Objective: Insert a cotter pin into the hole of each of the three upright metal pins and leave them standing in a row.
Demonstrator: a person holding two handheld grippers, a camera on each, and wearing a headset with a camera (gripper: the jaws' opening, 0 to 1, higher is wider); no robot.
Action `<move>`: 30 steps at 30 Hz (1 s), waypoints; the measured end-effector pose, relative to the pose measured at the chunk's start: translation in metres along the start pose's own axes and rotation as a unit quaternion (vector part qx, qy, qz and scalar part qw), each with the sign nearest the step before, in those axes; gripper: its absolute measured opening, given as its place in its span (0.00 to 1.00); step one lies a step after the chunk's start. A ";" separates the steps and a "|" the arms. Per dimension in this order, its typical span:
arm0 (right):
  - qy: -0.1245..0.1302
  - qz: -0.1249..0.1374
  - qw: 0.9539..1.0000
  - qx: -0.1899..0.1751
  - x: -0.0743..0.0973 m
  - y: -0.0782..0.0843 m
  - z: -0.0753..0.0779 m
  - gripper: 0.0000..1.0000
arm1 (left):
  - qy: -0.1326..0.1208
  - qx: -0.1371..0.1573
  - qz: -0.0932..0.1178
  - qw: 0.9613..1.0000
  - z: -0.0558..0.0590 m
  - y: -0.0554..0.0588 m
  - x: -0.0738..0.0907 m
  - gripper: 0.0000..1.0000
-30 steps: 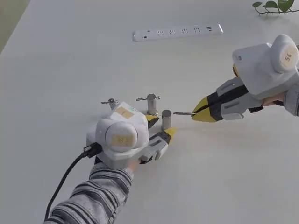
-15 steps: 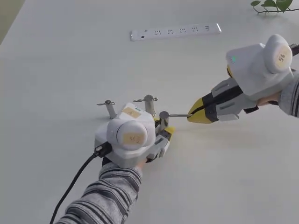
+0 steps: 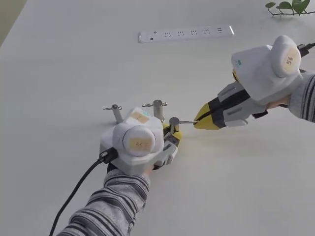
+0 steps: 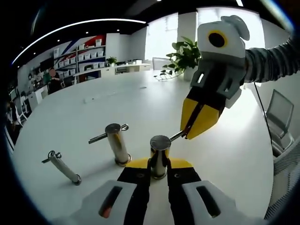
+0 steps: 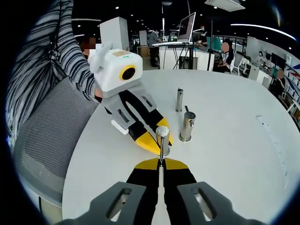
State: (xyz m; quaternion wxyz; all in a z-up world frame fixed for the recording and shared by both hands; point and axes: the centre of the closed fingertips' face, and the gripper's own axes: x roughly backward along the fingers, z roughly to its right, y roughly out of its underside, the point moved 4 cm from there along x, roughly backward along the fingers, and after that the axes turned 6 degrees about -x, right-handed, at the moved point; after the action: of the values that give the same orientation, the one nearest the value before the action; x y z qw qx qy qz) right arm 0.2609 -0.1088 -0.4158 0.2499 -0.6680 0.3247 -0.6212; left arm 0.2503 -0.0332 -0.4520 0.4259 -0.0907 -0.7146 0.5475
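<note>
At nearest pin (image 3: pixel 173 123), cotter pin (image 3: pixel 188 121) (horizontal)

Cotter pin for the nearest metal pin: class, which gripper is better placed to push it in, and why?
Right. The right gripper holds the cotter pin, tip at the top of the metal pin; the left gripper clamps that pin.

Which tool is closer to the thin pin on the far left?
Left. The left tool grips the third pin, two places right of the thin pin; the right tool, holding a cotter pin, is even farther right.
</note>
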 end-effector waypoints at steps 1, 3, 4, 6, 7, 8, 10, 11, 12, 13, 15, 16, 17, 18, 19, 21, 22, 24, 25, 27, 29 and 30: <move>-0.001 -0.002 1.000 0.001 0.000 0.001 0.001 0.00 | 0.002 -0.002 0.002 1.000 0.000 0.000 0.000 0.10; -0.002 -0.002 1.000 0.001 -0.001 0.000 0.001 0.00 | 0.005 0.001 0.004 1.000 0.000 0.000 0.000 0.10; -0.002 -0.002 1.000 0.002 -0.002 -0.001 0.001 0.00 | 0.005 0.001 0.005 1.000 0.000 0.001 0.000 0.10; -0.002 -0.002 1.000 0.001 -0.004 -0.003 0.000 0.00 | 0.005 0.001 0.006 1.000 0.000 0.001 0.000 0.10; -0.001 -0.004 1.000 0.002 -0.005 -0.004 -0.001 0.00 | 0.005 0.001 0.007 1.000 0.000 0.001 0.000 0.10; 0.000 -0.004 1.000 0.003 -0.006 -0.005 -0.001 0.00 | 0.005 0.002 0.008 1.000 0.000 0.001 0.000 0.10; 0.004 -0.003 1.000 0.000 -0.008 -0.007 -0.001 0.00 | 0.001 0.001 0.009 1.000 0.000 0.001 0.000 0.10; 0.004 -0.004 1.000 -0.002 -0.008 -0.008 -0.002 0.00 | -0.002 0.000 0.009 1.000 0.000 0.001 0.000 0.10; 0.006 -0.006 1.000 0.000 -0.009 -0.009 -0.003 0.00 | -0.005 -0.001 0.009 1.000 0.001 0.001 0.000 0.09; 0.007 -0.007 1.000 0.003 -0.010 -0.010 -0.004 0.00 | -0.006 -0.001 0.010 1.000 0.000 0.001 0.000 0.09; 0.008 -0.009 1.000 0.003 -0.011 -0.011 -0.004 0.00 | -0.006 0.003 0.012 1.000 0.000 0.001 0.000 0.09; 0.010 -0.011 1.000 0.003 -0.011 -0.011 -0.005 0.00 | -0.006 0.005 0.012 1.000 -0.001 0.001 0.000 0.10; 0.011 -0.011 1.000 0.002 -0.011 -0.012 -0.005 0.00 | -0.007 0.006 0.012 1.000 -0.001 0.001 0.000 0.10; 0.013 -0.011 1.000 0.003 -0.012 -0.012 -0.006 0.00 | -0.007 0.008 0.013 1.000 -0.001 0.001 -0.001 0.10; 0.015 -0.012 1.000 0.003 -0.013 -0.013 -0.006 0.00 | -0.008 0.010 0.013 1.000 -0.001 0.001 -0.001 0.10; 0.022 -0.016 1.000 0.001 -0.015 -0.014 -0.006 0.00 | -0.010 0.017 0.015 1.000 -0.001 0.002 -0.001 0.10; 0.023 -0.016 1.000 0.004 -0.015 -0.014 -0.007 0.00 | -0.012 0.020 0.016 1.000 -0.001 0.002 -0.001 0.10; 0.031 -0.018 0.999 0.019 -0.016 -0.014 -0.006 0.00 | -0.014 0.027 0.018 0.999 -0.001 0.002 -0.001 0.10; 0.031 -0.016 0.999 0.022 -0.017 -0.015 -0.006 0.00 | -0.015 0.028 0.018 0.999 -0.001 0.002 -0.001 0.10; 0.034 -0.014 0.999 0.032 -0.019 -0.014 -0.006 0.00 | -0.017 0.028 0.019 0.999 -0.001 0.003 -0.001 0.10; 0.038 -0.017 0.999 0.033 -0.021 -0.012 -0.003 0.00 | -0.017 0.029 0.020 0.999 -0.001 0.003 -0.001 0.10; 0.038 -0.014 0.999 0.032 -0.021 -0.012 -0.003 0.00 | -0.017 0.030 0.019 0.999 -0.001 0.003 -0.001 0.10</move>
State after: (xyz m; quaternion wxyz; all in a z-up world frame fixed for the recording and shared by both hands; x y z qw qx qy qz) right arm 0.2592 -0.0852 -0.4206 0.2500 -0.6402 0.3042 -0.6596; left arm 0.2510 -0.0321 -0.4551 0.4053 -0.0822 -0.7033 0.5783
